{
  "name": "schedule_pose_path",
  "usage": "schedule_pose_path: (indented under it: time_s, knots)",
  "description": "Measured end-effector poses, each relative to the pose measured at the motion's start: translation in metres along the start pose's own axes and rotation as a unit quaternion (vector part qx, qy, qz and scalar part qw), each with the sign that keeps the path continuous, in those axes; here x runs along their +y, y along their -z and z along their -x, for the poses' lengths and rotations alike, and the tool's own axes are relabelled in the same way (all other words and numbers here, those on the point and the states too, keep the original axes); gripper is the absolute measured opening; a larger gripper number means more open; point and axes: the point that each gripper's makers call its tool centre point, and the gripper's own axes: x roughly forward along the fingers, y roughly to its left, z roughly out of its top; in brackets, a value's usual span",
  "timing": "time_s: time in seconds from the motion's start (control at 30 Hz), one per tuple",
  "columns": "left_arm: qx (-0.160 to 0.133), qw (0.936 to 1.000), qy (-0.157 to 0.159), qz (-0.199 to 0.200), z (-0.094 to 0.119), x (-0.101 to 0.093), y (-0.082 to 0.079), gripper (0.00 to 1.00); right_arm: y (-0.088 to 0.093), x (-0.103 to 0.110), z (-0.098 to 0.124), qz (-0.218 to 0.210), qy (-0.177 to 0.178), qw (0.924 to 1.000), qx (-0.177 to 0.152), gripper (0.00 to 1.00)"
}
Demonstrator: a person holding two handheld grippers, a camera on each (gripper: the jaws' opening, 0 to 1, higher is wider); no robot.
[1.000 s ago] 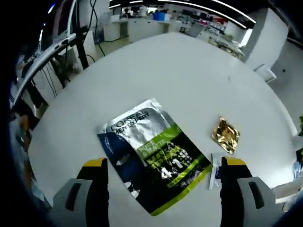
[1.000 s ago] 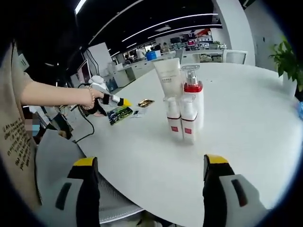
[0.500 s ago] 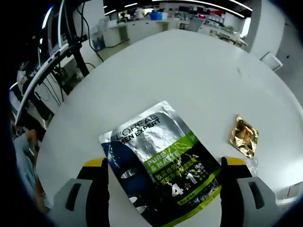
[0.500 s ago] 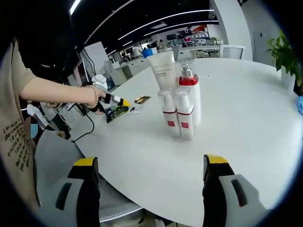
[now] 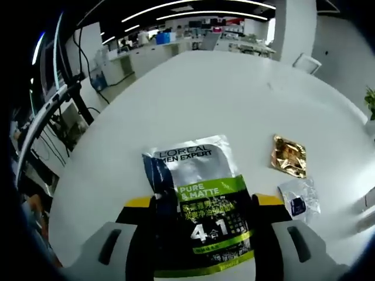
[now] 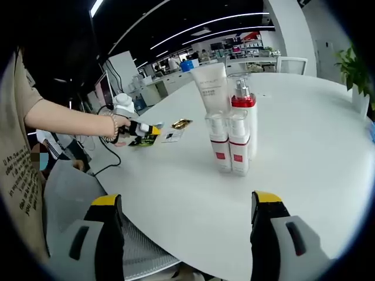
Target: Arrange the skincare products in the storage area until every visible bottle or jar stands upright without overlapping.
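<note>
Here we have the left gripper point(image 5: 204, 202) straddling the near end of the flat L'Oréal sachet point(image 5: 199, 199), jaws narrowed to its two long edges; whether they already pinch it we cannot tell. The risk, as we judge it, is that so thin a foil pack, lying flush on the white table point(image 5: 217, 88), buckles or slides away instead of lifting, since the jaws have no edge to get under. A push could also shove it into the clear packet point(image 5: 299, 199) just beside it, or the gold sachet point(image 5: 288, 156) a little further off.

Our right gripper point(image 6: 183, 205) hangs released at the table's near edge, holding nothing, well apart from the bottles.

Counting from near to far: one green-and-silver sachet, one clear packet, one gold sachet. In the right gripper view, two small white pump bottles point(image 6: 229, 145) stand in front, touching; behind them one taller red-collared pump bottle point(image 6: 244, 114) and one upright white tube point(image 6: 211, 88). All four stand upright, though tightly clustered.
</note>
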Motion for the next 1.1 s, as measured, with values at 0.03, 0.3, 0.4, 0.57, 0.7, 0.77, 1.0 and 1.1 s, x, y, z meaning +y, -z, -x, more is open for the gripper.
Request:
schedule_pose_path:
  time_s: [0.03,0.3,0.4,0.57,0.7,0.77,1.0,1.1]
  knots:
    - [-0.001,1.0000,0.000,0.000,0.000,0.000,0.000,0.61,0.000,0.000,0.001,0.000,0.001,1.0000,-0.001,0.91]
    - [-0.009,0.9985,0.051,-0.019,0.003,-0.014,0.000,0.18,0.003,0.000,0.007,-0.005,0.007,0.9999,-0.005,0.91]
    - [-0.015,0.9969,0.075,-0.018,0.008,-0.021,-0.001,0.13,0.001,0.005,0.007,-0.005,0.006,0.9999,-0.008,0.91]
    - [-0.019,0.9918,0.126,0.006,0.020,-0.036,-0.001,0.10,-0.003,0.017,0.003,-0.007,-0.008,0.9998,-0.017,0.89]
    - [-0.036,0.9849,0.169,-0.005,0.043,-0.048,-0.005,0.09,-0.006,0.029,-0.001,-0.002,-0.023,0.9995,-0.020,0.89]
    - [-0.050,0.9813,0.185,-0.018,0.056,-0.053,-0.007,0.09,-0.008,0.034,-0.003,-0.001,-0.030,0.9993,-0.023,0.89]
    - [-0.085,0.9659,0.238,-0.057,0.105,-0.073,-0.012,0.10,-0.017,0.048,-0.004,0.002,-0.054,0.9977,-0.041,0.87]
    - [-0.096,0.9596,0.258,-0.059,0.125,-0.080,-0.014,0.10,-0.023,0.053,-0.002,-0.003,-0.064,0.9965,-0.054,0.86]
